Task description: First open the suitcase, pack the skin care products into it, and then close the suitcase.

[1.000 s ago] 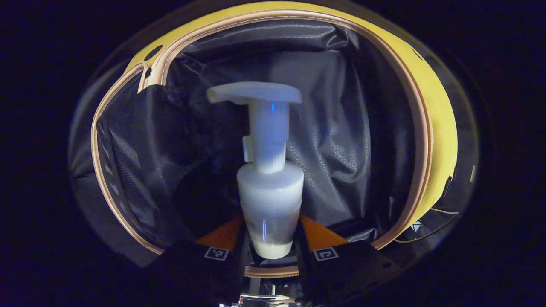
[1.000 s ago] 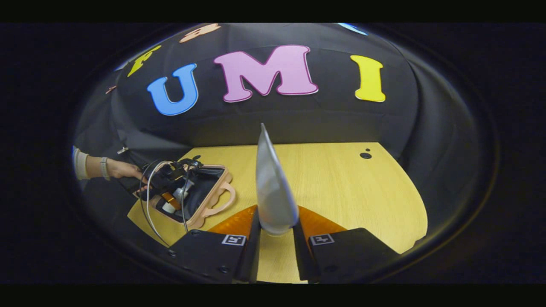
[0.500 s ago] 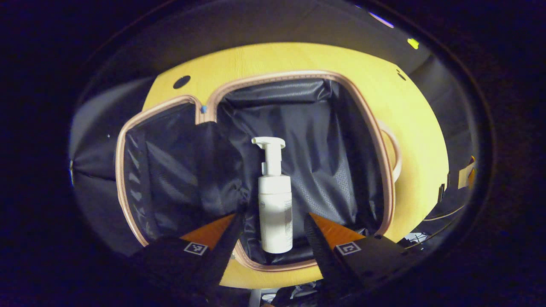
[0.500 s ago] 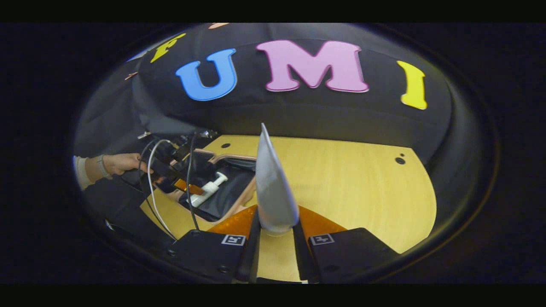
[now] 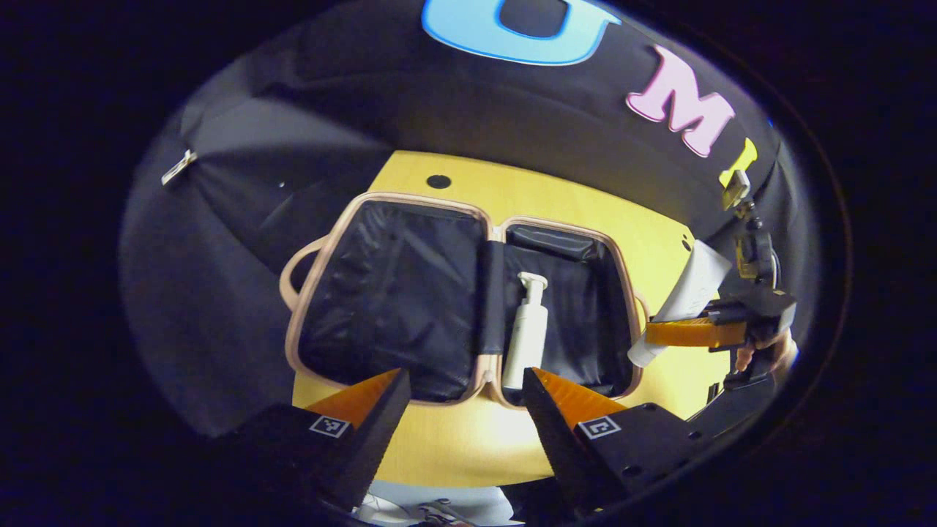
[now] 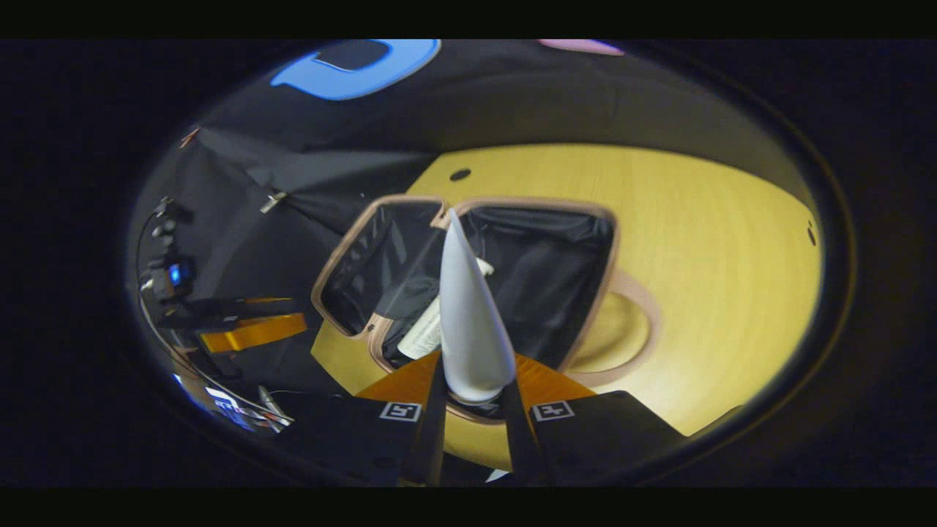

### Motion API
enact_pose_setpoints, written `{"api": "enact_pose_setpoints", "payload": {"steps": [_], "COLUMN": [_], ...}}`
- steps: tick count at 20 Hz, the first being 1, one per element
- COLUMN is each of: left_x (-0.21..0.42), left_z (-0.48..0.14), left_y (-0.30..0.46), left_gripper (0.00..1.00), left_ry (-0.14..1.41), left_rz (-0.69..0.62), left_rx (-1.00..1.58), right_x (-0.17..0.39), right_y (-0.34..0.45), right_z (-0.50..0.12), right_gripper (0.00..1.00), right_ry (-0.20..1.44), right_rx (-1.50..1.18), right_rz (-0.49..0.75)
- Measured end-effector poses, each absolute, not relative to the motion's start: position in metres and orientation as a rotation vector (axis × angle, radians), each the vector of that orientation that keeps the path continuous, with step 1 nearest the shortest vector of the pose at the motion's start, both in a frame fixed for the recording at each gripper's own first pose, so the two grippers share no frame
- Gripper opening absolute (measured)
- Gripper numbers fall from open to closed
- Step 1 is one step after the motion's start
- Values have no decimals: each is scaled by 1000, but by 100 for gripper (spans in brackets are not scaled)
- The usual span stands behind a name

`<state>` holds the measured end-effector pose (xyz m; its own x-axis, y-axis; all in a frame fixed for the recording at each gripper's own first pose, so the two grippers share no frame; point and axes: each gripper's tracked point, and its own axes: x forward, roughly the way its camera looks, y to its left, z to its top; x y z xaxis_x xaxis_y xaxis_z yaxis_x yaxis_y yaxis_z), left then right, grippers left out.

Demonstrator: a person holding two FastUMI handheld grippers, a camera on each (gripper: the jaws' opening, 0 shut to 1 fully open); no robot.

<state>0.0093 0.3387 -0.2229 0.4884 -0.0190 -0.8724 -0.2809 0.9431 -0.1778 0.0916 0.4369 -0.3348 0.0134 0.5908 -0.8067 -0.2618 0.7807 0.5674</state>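
Yellow table (image 5: 607, 219) is carrying the suitcase (image 5: 344, 227), lying open. My left gripper (image 5: 461, 410) is hanging spread and empty above its near rim; the pump bottle (image 5: 525, 333) is lying inside beyond it. My right gripper (image 6: 472, 406) is pinching the tube (image 6: 465, 322) over the case. Risk: tube dropping onto the rim and sliding out.

suitcase (image 5: 344, 241): pinkish-tan rim, black lining | pump bottle (image 5: 525, 333): white | tube (image 6: 468, 322): white | table (image 5: 585, 212): yellow wood grain | left gripper (image 5: 461, 410): black, orange finger faces, black-and-white square markers | right gripper (image 6: 472, 410): same colours
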Motion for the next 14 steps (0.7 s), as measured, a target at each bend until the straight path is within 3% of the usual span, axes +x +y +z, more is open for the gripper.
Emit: {"api": "enact_pose_setpoints", "payload": {"steps": [6,8,9,10,12,13,14], "left_x": [-39,-47,-50,-50,-49,-46,-44], "left_z": [-247,-257,-259,-259,-264,-265,-268], "left_y": [424,445,458,469,489,497,504], "left_gripper": [97,97,97,97,97,97,97], "left_ry": [1065,1066,1069,1070,1067,1062,1064], "left_rz": [339,380,404,420,450,458,468], "left_rx": [-493,-538,-546,-547,-543,-547,-560], "right_x": [61,65,73,75,76,78,80], "right_y": [462,466,468,468,472,473,473], "right_z": [-417,-423,-420,-416,-408,-398,-391], "right_gripper": [40,40,32,33,47,49,75], "right_ry": [1788,1809,1791,1788,1791,1787,1783], "right_rx": [328,361,384,396,464,500,522], "right_rz": [520,470,456,430,393,383,377]}}
